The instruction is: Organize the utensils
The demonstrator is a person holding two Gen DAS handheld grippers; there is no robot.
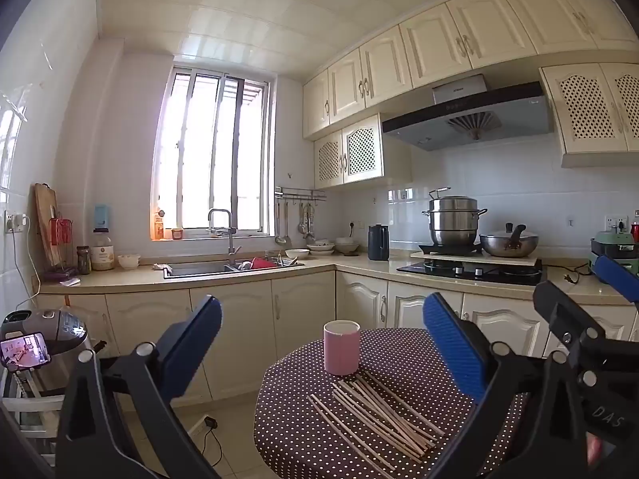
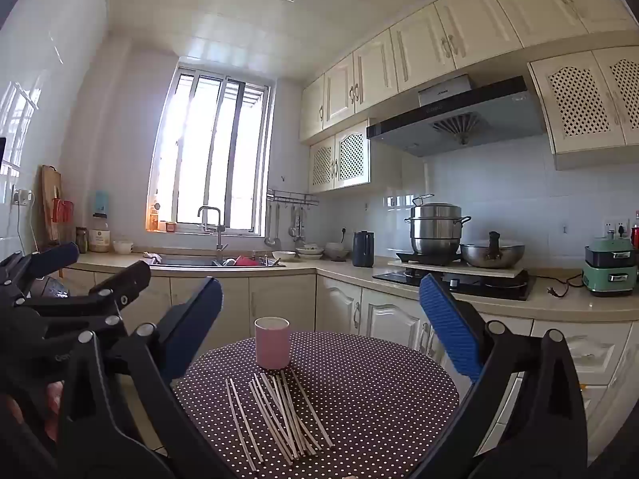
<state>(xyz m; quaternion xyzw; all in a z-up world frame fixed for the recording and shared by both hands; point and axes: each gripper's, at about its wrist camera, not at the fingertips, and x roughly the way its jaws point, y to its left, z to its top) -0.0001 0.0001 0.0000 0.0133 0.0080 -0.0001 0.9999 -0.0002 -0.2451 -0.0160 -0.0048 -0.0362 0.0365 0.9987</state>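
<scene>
Several wooden chopsticks (image 1: 375,419) lie loose on a round table with a dark polka-dot cloth (image 1: 403,359). An empty pink cup (image 1: 341,347) stands upright just behind them. My left gripper (image 1: 323,343) is open and empty, held above the table's near edge. The right gripper (image 1: 591,291) shows at the right of the left wrist view. In the right wrist view the chopsticks (image 2: 279,415), cup (image 2: 272,342) and cloth (image 2: 379,379) lie ahead of my open, empty right gripper (image 2: 321,319). The left gripper (image 2: 80,267) shows at the left.
Kitchen counters run behind the table, with a sink (image 1: 231,267), a stove with a steamer pot (image 1: 453,219) and a wok (image 1: 509,241). A rice cooker (image 1: 52,343) stands low at the left. A green appliance (image 2: 611,267) sits on the right counter.
</scene>
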